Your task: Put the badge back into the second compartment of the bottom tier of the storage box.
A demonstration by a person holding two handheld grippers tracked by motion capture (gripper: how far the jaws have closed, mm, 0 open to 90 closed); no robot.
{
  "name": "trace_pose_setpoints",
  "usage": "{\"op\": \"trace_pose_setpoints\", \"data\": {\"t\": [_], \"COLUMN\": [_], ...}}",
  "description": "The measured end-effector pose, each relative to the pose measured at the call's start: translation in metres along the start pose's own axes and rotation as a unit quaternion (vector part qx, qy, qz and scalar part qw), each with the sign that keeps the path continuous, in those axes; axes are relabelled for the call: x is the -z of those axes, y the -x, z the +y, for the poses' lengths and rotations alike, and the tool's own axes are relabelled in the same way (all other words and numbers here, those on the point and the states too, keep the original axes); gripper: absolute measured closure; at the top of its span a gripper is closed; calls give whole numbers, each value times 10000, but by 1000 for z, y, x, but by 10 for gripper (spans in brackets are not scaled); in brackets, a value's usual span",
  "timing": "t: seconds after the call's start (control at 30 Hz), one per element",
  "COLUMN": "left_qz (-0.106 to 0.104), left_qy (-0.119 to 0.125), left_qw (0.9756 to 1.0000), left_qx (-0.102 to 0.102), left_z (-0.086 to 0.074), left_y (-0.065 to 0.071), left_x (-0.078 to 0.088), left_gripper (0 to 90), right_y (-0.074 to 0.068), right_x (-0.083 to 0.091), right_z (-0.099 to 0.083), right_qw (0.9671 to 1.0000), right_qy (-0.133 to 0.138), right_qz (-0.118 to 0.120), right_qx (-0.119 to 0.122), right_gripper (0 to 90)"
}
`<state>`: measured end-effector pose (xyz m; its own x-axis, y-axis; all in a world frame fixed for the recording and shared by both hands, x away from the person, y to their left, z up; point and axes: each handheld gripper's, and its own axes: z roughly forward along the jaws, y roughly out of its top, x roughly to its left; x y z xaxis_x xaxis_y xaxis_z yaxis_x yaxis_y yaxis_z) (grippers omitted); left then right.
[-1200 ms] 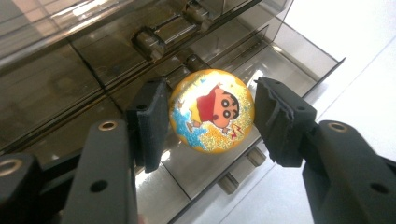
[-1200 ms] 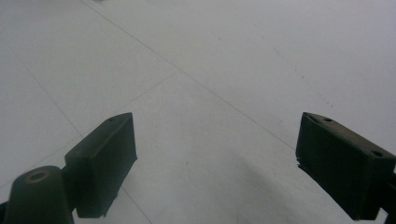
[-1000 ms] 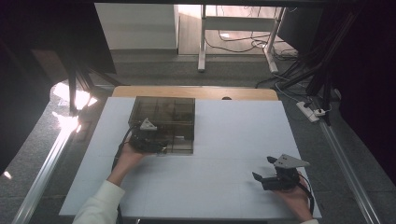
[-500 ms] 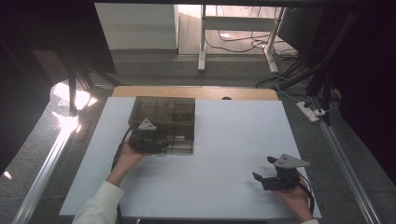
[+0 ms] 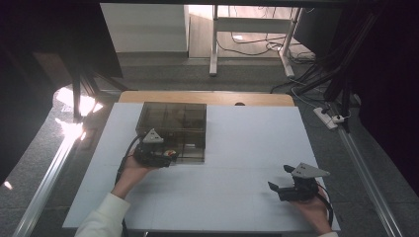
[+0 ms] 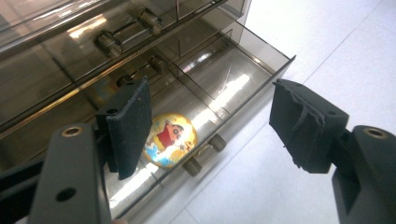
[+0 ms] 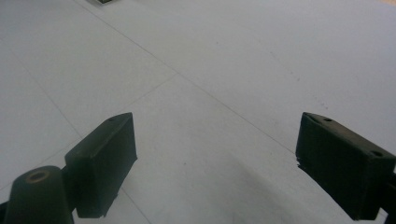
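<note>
One round yellow cartoon-printed ball (image 6: pixel 169 140) is seen lying in the pulled-out drawer (image 6: pixel 243 70) of the smoky transparent plastic organiser box (image 5: pixel 173 118), beneath the left gripper (image 6: pixel 210 121), whose jaws have just been opening and are empty, while the right gripper (image 5: pixel 280 178), wide apart and empty, is held low over the white table (image 5: pixel 247 143).

Free room and obstacles. The white worktop (image 5: pixel 247 148) lies bare from the right wall of the smoky translucent plastic drawer cabinet (image 5: pixel 173 118) across to its right edge, giving open passage. The cabinet stands at the worktop's back left; its pulled-out bottom drawer (image 6: pixel 224 88) juts toward the person. Thin clear dividers split the drawer into compartments; a round yellow cartoon-printed ball (image 6: pixel 169 140) lies in one, just behind the front wall with its two small knobs (image 6: pixel 205 151). The left gripper (image 5: pixel 157 154) hovers at that drawer front, jaws apart and just opened further, nothing between them. The right gripper (image 5: pixel 284 183) sits well apart, over bare worktop.
</note>
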<state>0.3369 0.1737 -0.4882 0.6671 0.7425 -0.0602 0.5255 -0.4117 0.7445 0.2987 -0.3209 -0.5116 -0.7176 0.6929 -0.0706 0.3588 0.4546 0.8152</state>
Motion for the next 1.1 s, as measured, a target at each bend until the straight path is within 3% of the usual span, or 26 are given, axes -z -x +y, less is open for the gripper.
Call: {"op": "trace_pose_setpoints", "data": {"t": [0.2, 0.53, 0.67, 1.1], "left_qz": [-60, 24, 43, 117], "left_qy": [141, 298, 304, 202], "left_qw": [9999, 9995, 9995, 9996], "left_qx": [56, 82, 29, 130], "left_z": [-7, -25, -36, -67], "left_y": [4, 10, 12, 11], "left_x": [12, 24, 25, 34], "left_gripper": [286, 270, 265, 254], "right_y": [-1, -1, -1, 0], "right_x": [0, -1, 0, 0], "right_z": [0, 0, 0, -1], "right_qw": [10000, 10000, 10000, 10000], "right_qy": [2, -8, 2, -15], "right_qz": [1, 10, 11, 22], "right_qx": [6, 8, 17, 10], "right_gripper": [123, 124, 123, 123]}}
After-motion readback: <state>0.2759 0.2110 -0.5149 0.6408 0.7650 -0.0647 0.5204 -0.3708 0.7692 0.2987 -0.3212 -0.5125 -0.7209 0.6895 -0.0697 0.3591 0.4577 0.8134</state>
